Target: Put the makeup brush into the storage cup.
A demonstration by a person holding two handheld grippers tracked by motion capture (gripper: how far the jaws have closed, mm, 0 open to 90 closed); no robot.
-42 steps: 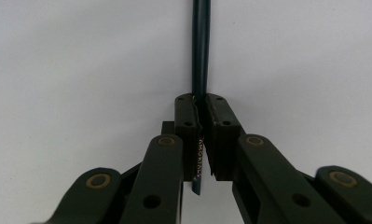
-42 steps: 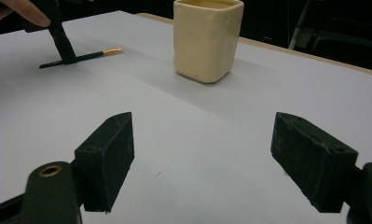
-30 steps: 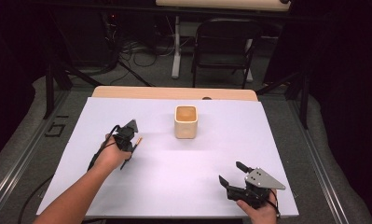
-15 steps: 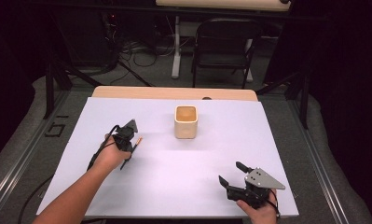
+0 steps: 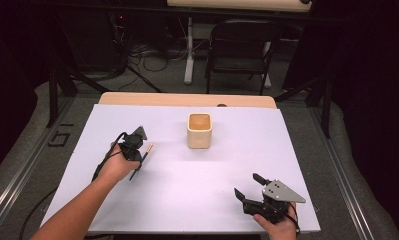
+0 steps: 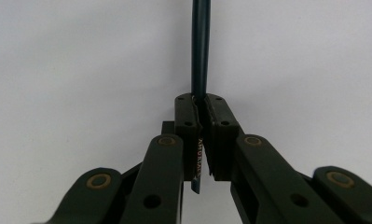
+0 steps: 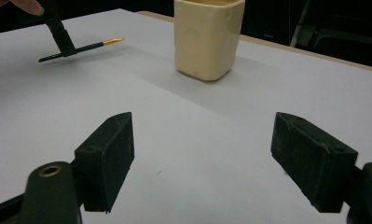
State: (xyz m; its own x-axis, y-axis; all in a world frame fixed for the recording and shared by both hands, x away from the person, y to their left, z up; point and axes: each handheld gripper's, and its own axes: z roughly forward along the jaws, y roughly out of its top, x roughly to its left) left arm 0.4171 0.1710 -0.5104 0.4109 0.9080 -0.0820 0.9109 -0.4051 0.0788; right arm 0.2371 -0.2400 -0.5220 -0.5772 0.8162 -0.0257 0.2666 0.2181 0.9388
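My left gripper [image 5: 133, 145] pinches a dark pencil [image 6: 200, 56] near its printed end, jaws pressed on the shaft; the pencil's gold-tipped end [image 7: 112, 41] points toward the cream cup [image 5: 199, 130], which stands upright near the bench's [image 5: 187, 185] far middle. The pencil appears held just above the white surface, left of the cup and apart from it. My right gripper [image 5: 247, 189] rests at the near right, jaws spread wide and empty. Judged step: pencil grasped, carry to the cup pending; next move calls for lifting, tilting the shaft upright, and centring it over the cup's mouth. Against the earlier frames, nothing visibly differs: both grippers and the cup sit alike
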